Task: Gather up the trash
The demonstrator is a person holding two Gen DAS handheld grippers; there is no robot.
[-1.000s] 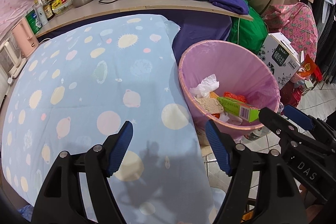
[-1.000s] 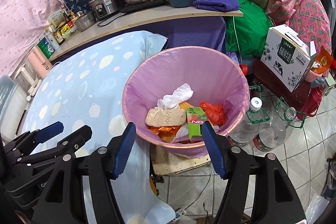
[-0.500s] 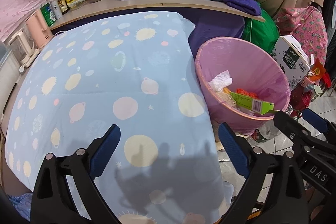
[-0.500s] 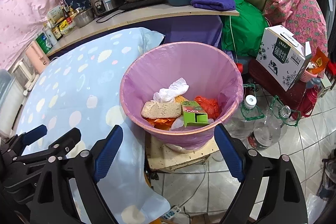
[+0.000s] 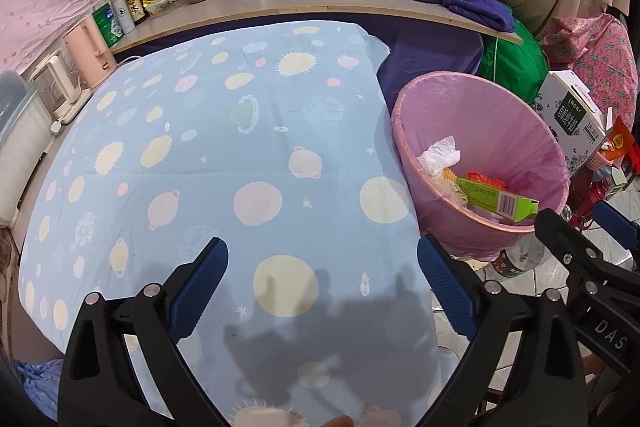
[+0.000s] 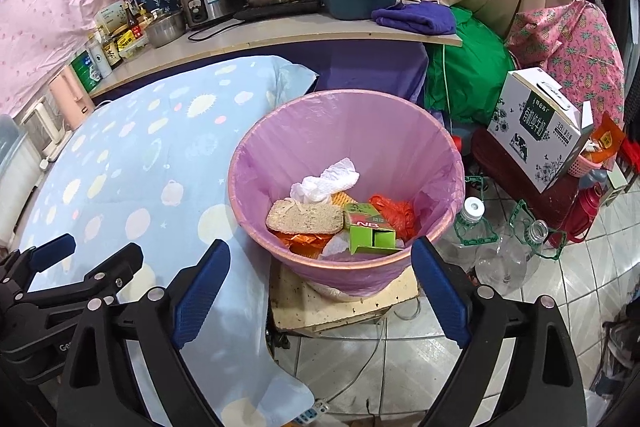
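Note:
A pink-lined trash bin [image 6: 280,131] stands beside the table; it also shows in the left wrist view [image 5: 500,123]. Inside lie a green carton [image 6: 370,233], a white tissue [image 6: 326,181], a brown sponge-like slab [image 6: 306,217] and red-orange wrappers [image 6: 394,213]. My right gripper [image 6: 320,287] is open and empty, above the bin's near rim. My left gripper [image 5: 324,287] is open and empty over the blue planet-print tablecloth [image 5: 208,155]. The right gripper [image 5: 580,255] shows at the right of the left wrist view.
A shelf [image 6: 280,33] behind holds pots, a rice cooker, bottles and a purple cloth. A white milk box [image 6: 538,129], empty plastic bottles [image 6: 476,231] and a cardboard slab [image 6: 344,303] under the bin crowd the tiled floor on the right.
Both grippers have opened wider and pulled back from the bin. The left gripper has swung left over the tablecloth.

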